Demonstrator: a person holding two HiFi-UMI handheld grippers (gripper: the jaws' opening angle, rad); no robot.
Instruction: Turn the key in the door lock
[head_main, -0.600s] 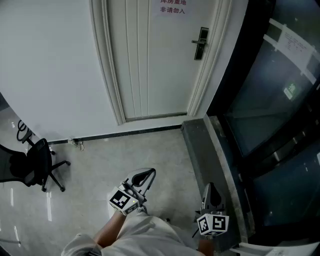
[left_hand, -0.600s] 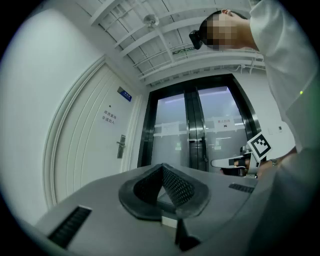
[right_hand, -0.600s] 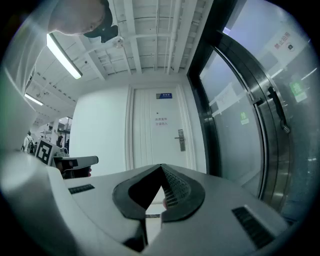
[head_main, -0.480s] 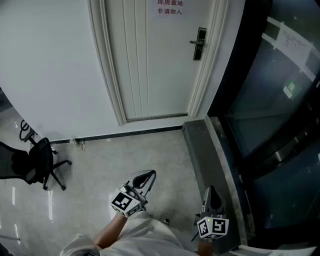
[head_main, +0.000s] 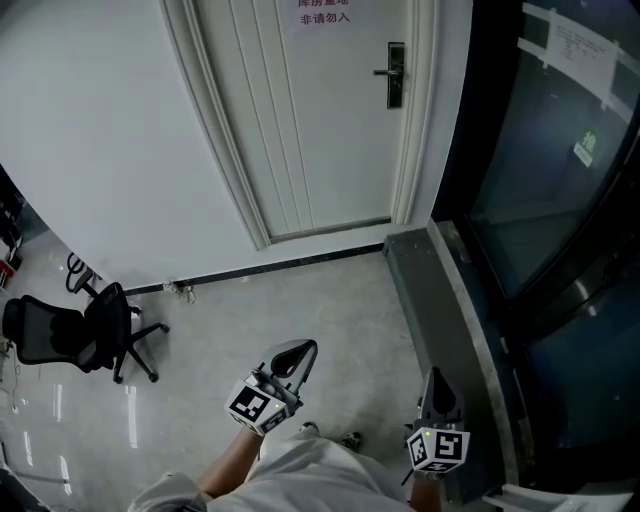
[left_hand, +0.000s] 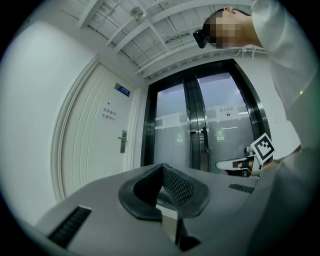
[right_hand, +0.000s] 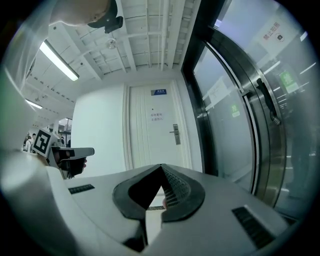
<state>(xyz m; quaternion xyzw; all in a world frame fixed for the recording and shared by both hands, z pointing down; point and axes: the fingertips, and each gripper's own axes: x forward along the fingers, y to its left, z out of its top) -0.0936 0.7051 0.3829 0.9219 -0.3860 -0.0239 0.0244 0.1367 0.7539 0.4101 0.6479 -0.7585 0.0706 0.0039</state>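
Head view has swung: door lock (head_main: 396, 74) now higher & slightly left in frame; office chair (head_main: 75, 335) further right, more showing.

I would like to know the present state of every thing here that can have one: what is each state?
Door: shut.
Door handle: level.
Glass doors: shut.
Chair: upright, near the wall.
Left gripper: shut, empty.
Right gripper: shut, empty.
Key: not seen in any view.
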